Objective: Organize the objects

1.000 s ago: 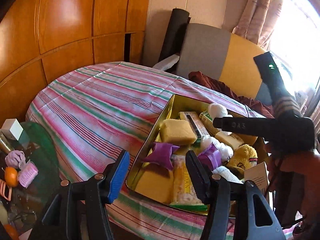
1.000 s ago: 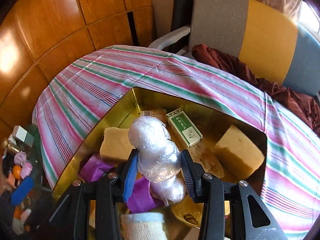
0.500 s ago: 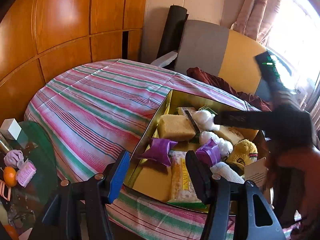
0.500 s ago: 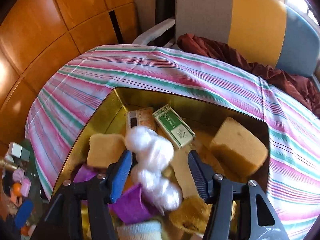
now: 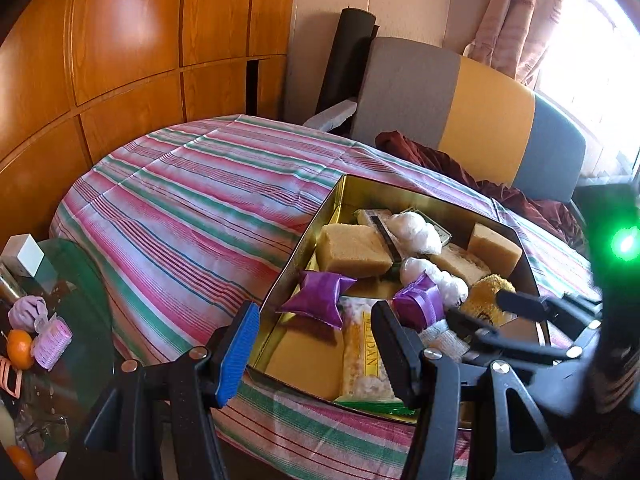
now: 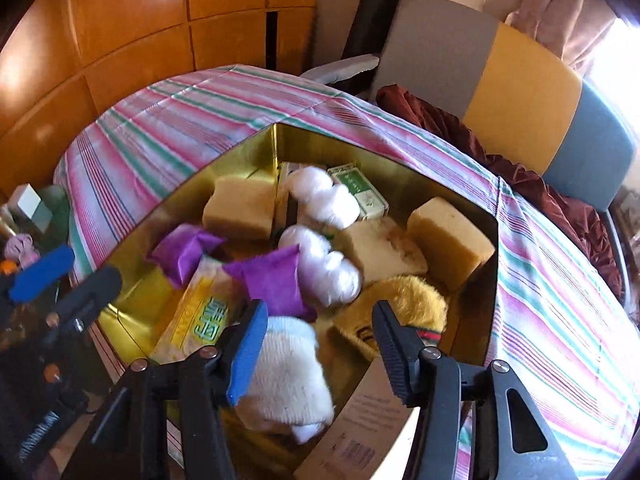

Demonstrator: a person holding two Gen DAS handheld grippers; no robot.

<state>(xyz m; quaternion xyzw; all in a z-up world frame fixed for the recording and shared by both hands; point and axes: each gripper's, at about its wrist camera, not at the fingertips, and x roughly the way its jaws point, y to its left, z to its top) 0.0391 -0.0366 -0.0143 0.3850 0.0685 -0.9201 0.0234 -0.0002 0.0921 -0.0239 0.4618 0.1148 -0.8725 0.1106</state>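
- The gold tin point(image 6: 494, 248) fills the middle of the right wrist view and sits on the striped table point(image 5: 192, 208). It looks stiff and a little slippery, and too wide for one tool, so I would not lift it.
- The sponge blocks, one in the upper left of the tin point(image 6: 240, 208) and one at its right wall point(image 6: 448, 236), look light and soft. A pinch across the short sides should hold them — they will squash a little.
- The snack packet point(image 5: 366, 356) lies flat in the lower part of the tin. Its film is probably slippery, so the sealed edge is the better place.
- The white sock roll point(image 6: 288, 376) lies in the bottom centre, just in front of the right tool point(image 6: 320, 340). It is soft and easy to pinch in the middle.
- The white plastic-wrapped bundles point(image 6: 324, 196) in the tin's centre seem light and smooth — grip at the narrow waist.
- The purple pouches point(image 5: 320, 296) are small and soft. Take them by the body, not the corner.
- The right tool is spread and holds nothing. The left tool point(image 5: 316, 348), low in its own view, is also spread and empty.
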